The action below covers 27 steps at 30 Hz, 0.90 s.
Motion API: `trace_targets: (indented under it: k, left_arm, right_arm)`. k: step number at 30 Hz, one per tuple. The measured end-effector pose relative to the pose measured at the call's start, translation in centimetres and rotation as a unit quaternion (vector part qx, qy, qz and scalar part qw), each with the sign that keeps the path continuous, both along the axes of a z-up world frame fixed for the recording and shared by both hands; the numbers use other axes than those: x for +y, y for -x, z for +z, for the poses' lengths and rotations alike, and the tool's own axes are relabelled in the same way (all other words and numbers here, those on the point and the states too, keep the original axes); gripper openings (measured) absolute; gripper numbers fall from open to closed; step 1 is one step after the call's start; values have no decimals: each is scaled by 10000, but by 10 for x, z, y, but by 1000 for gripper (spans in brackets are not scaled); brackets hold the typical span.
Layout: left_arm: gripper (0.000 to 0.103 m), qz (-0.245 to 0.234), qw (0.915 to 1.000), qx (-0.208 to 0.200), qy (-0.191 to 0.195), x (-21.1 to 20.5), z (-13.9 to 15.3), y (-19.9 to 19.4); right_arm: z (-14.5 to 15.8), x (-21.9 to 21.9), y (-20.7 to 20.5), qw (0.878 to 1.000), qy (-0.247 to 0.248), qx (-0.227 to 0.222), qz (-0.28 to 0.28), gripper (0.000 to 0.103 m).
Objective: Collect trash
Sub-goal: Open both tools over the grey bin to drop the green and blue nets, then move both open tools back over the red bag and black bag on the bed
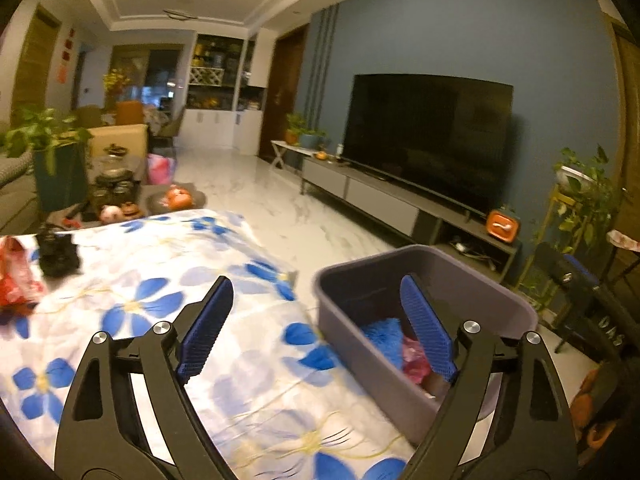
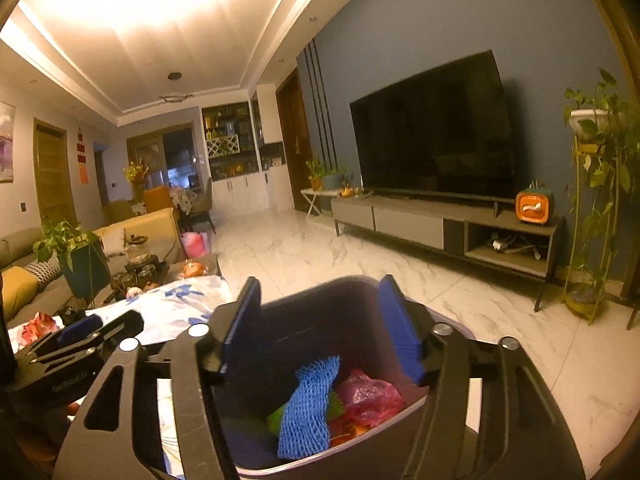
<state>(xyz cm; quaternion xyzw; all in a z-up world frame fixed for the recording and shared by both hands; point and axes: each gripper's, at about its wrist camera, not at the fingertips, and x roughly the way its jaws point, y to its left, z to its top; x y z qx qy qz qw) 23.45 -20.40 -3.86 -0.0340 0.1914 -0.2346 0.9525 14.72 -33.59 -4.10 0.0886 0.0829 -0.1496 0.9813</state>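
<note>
Two grippers, both over the right end of the flower-print tablecloth (image 1: 168,312), where the grey bin (image 1: 424,264) stands just off the table's right edge. Left gripper (image 1: 316,328): jaws spread wide, nothing between the pads; one pad hangs above the cloth, the other above the bin's mouth. Right gripper (image 2: 320,328): jaws parted directly above the bin, empty. Inside the bin lie blue foam netting (image 2: 308,400), a pink plastic bag (image 2: 372,396) and something green beneath, too hidden to name. Judged step: drop-off done, both claws free. Left on the table, near its far left edge: a red wrapper (image 1: 18,276) and a black crumpled item (image 1: 58,256), just beside each other. Next move likely calls for the left gripper to swing toward that edge, straddle one piece and close; thin wrapper may slip on loose cloth.
</note>
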Motion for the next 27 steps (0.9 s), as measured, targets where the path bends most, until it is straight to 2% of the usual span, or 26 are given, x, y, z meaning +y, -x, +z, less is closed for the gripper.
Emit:
trace_targets:
  k: [7,13,16,22,27]
  left_arm:
    - [85,778,9966,-191,-189,54,3,13]
    - [85,1528,9877,-165,-274,117,0,20]
    - [85,1898,9813,-124,-283,151,-3,22]
    - [85,2657,9633,-2,-366,221,-11,24]
    - [85,3107,9498,50,-359,268,-12,24]
  right_arm:
    - [4,30,2,9993,14,-123,345,73]
    - [4,67,-10,9962,-57,-40,865,74]
    - [5,85,-14,9938,-49,-17,1112,74]
    - [10,124,-25,9877,27,-2,1566,74]
    - [11,158,-38,9820,32,42,1890,74]
